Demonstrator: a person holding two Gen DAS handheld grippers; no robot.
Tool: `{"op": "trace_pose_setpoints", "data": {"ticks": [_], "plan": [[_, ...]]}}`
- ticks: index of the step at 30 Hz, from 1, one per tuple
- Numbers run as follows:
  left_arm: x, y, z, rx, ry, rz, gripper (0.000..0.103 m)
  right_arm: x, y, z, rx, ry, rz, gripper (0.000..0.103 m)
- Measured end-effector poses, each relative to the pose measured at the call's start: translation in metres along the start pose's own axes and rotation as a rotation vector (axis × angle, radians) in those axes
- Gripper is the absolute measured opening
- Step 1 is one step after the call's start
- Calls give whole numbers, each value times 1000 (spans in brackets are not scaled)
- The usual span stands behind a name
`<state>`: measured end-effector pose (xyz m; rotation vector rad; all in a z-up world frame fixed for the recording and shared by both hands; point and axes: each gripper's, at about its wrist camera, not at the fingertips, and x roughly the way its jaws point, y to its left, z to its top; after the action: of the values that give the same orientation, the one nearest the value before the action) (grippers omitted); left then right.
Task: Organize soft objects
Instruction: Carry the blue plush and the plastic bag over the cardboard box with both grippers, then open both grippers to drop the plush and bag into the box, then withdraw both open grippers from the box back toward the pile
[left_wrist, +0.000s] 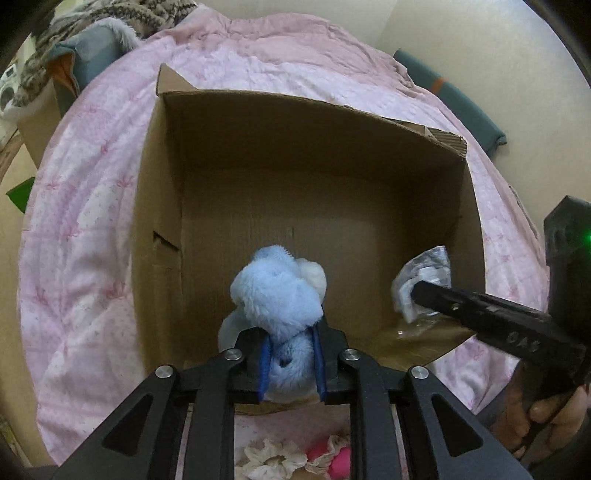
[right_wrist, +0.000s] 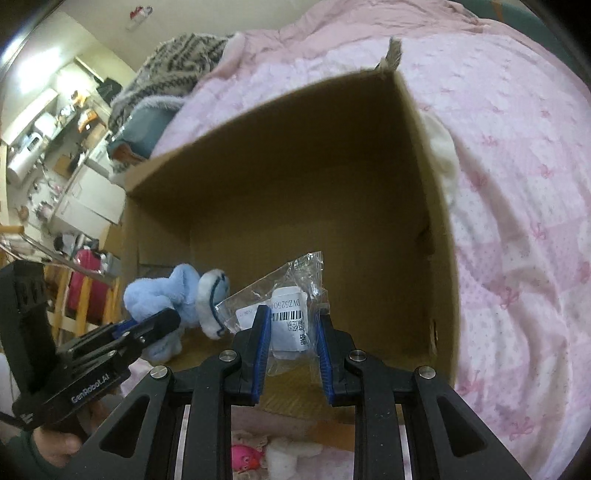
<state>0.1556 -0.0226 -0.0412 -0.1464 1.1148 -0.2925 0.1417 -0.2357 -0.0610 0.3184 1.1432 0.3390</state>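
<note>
Over at the left edge of the left wrist view, the pink bedspread filled most of the frame, with a striped fuzzy blanket bunched in the upper left corner. Sitting on the bedspread, mid-frame, was an open cardboard box, pretty much bare inside.

At bottom center the left gripper was closed down on a fluffy light-blue plush toy, its blue-padded fingers squeezing the lower part of it, and the toy hung over the near edge of the box, partly inside. Below the gripper, at the bottom edge, a pink toy and some cream frilly fabric lay on the bedspread.

Further right, the right gripper reached in from the right edge with a crinkly clear plastic packet at its tip, over the near right corner of the box.

In the right wrist view the same thing showed up from the other side: the left gripper at lower left clamped on the plush toy, then at center the right gripper with its fingers partly closed, pinching the plastic packet, which had a white barcode label on it. The box opened behind it and the bedspread ran down the right side.
</note>
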Motion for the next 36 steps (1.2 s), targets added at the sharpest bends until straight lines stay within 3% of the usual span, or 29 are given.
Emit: {"op": "trace_pose_setpoints", "data": {"ticks": [1,4,5,11,15,19,20,22,23,29,36], "plan": [[1,0,0,1,7,-7,27,3,2,0,-11,6,-8,25],[2,-2,-1,1,17,-23,61,8,7,-4,-31,26,-16,25],[0,-4,-2,8,5,-18,66,10,9,-4,-37,34,-22,25],[-7,-10,-4,15,-21,34,66,15,13,-4,-58,46,-27,25],[-28,-6,-1,-4,-111,59,67,12,12,-4,-57,32,-25,25],[-43,-1,8,-29,-186,80,76,2,6,-1,-19,-14,9,25],[-45,1,8,-35,-197,87,76,1,5,0,-6,-17,21,29],[-50,5,9,-40,-206,92,76,-2,5,1,8,-19,46,53],[-52,7,10,-42,-212,97,76,-4,5,1,12,-32,59,76],[-64,14,12,-66,-241,81,76,-28,6,4,21,-131,101,78],[-77,31,3,-136,-238,97,76,-41,-8,0,78,-150,92,78]]}}
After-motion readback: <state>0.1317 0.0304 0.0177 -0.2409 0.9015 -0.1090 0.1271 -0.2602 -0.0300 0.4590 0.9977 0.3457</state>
